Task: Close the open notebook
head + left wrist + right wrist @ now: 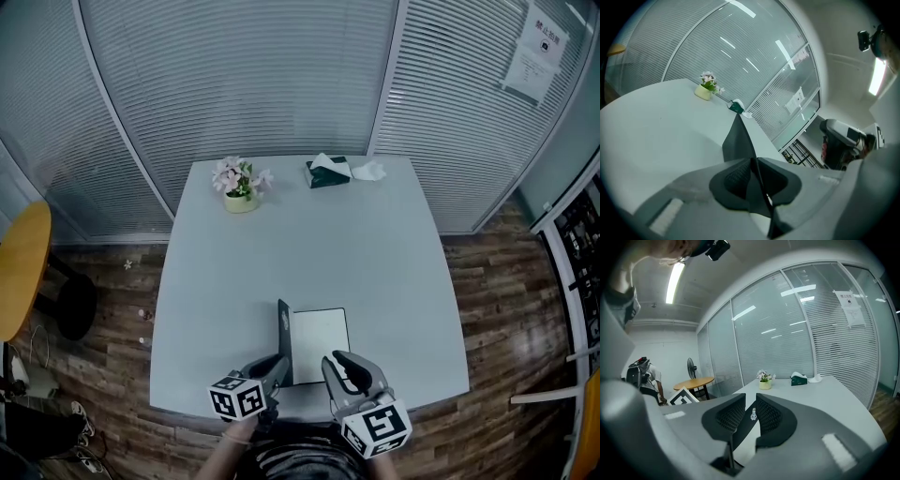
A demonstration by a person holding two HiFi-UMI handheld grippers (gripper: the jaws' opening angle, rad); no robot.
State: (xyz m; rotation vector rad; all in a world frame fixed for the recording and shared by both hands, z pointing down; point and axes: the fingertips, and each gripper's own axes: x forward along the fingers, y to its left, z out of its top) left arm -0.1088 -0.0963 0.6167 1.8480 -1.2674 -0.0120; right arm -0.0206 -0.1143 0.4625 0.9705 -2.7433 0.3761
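At the bench's (281, 253) near edge, I note the notebook (321, 342) lying open, its dark cover (283, 336) upright. The left gripper's (753, 173) jaws clamp that cover. The right gripper's (749, 414) jaws stand slightly apart, holding nothing.

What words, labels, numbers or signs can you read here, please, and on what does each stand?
None can be read.
Notice on the glass wall: print too small to read.
Notebook: small white emblem on its cover, no legible words.
Tissue box: no legible print.
Marker cubes: square code patterns, no words.
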